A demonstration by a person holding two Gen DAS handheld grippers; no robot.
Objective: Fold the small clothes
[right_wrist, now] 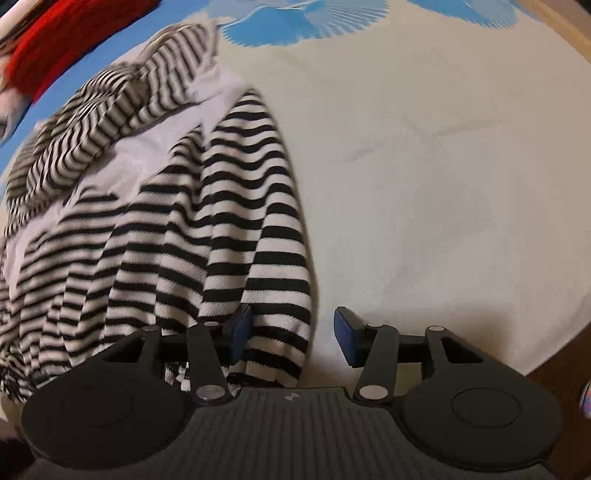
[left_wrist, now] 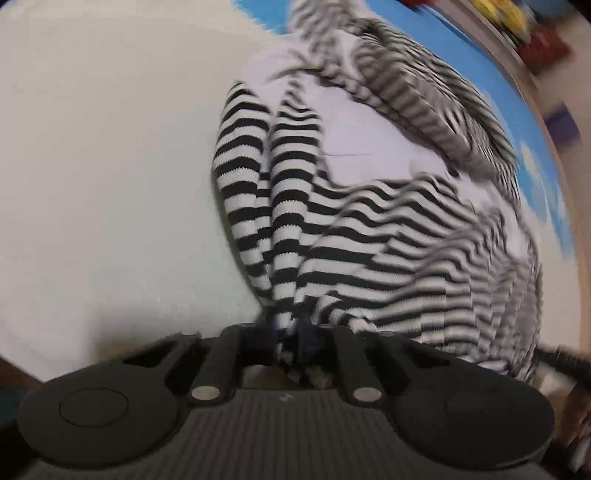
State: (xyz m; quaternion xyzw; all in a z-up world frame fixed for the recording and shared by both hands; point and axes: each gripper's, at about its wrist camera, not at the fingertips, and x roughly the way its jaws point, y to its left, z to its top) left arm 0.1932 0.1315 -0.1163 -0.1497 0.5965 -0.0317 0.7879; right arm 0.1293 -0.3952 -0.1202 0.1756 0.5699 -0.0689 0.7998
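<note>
A small black-and-white striped garment (left_wrist: 369, 229) with a white lining lies crumpled on a pale cloth surface (left_wrist: 110, 166). My left gripper (left_wrist: 290, 339) is shut on a bunched edge of the garment, which fans out ahead of its jaws. In the right wrist view the same garment (right_wrist: 184, 221) fills the left half. My right gripper (right_wrist: 291, 332) is open, with the garment's striped hem lying between its blue pads (right_wrist: 345, 334) against the left one. The far part of the garment is motion-blurred.
The pale cloth (right_wrist: 443, 184) spreads to the right and has blue prints at its far edge (right_wrist: 303, 18). A red item (right_wrist: 66, 44) lies at the far left. Blurred colourful objects (left_wrist: 517, 26) and a wooden edge sit at the far right of the left wrist view.
</note>
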